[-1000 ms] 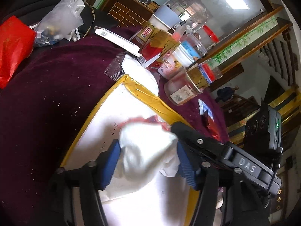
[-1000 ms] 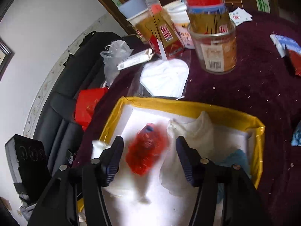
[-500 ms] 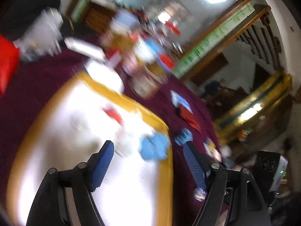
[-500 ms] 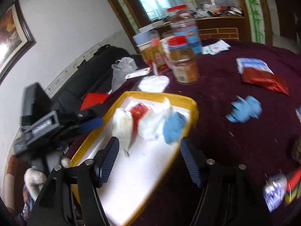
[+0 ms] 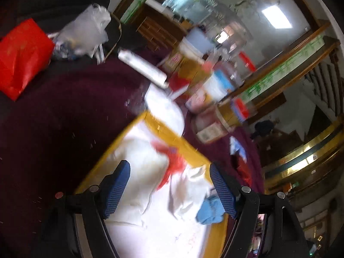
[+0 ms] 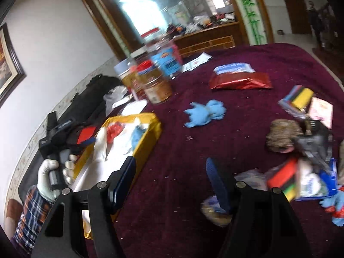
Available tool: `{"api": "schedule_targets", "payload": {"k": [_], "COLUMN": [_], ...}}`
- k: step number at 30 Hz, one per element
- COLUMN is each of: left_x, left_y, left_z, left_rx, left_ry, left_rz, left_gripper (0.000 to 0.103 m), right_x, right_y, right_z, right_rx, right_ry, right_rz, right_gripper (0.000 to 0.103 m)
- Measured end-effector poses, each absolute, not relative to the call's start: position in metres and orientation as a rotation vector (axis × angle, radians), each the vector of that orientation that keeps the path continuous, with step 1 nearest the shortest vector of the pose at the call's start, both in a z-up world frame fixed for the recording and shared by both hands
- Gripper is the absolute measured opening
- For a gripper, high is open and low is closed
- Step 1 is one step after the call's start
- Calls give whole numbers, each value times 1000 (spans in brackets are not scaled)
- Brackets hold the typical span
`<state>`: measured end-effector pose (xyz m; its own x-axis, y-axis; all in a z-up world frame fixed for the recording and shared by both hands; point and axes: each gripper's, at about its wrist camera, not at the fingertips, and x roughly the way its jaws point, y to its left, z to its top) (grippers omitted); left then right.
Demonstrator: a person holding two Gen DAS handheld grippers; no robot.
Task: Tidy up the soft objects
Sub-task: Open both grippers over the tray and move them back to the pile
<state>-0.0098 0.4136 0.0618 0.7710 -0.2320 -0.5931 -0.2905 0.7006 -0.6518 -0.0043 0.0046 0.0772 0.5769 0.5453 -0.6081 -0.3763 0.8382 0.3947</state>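
Note:
My left gripper stands open above a yellow-rimmed white tray with nothing between its fingers. In the tray lie a white cloth, a red soft item and a blue soft item. My right gripper is open and empty over the maroon tablecloth, to the right of the tray. A blue soft toy lies on the cloth beyond it. A brown fuzzy item sits further right. In the right wrist view a gloved hand holds the left gripper beside the tray.
Jars and snack boxes crowd the table behind the tray. A red foil packet and colourful packets lie to the right, with more packets and a blue toy at the near right. A red bag sits on a black chair.
My left gripper let go of the white cloth in the tray and opened wider. My right gripper swung right, away from the red item and the tray, out over the tablecloth.

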Motion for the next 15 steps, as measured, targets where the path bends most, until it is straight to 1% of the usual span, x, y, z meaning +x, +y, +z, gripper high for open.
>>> {"api": "schedule_targets", "payload": {"k": [4,7,10,15], "left_x": [-26,-29,-28,0], "left_y": [402,387,381,355], "left_z": [82,87,73,41], "left_rx": [-756,-652,-702,-758], "left_ry": [694,731,768,850], "left_rz": [-10,-4,-51,-146], "left_gripper": [80,80,80,80], "right_x": [-6,-9,-10,-12], "right_y": [-26,-50,-74,-92], "right_z": [80,84,83,74], "right_rx": [266,281,317,320], "right_ry": [747,698,665,632], "right_rz": [508,452,417,378], "right_gripper": [67,68,69,69]}}
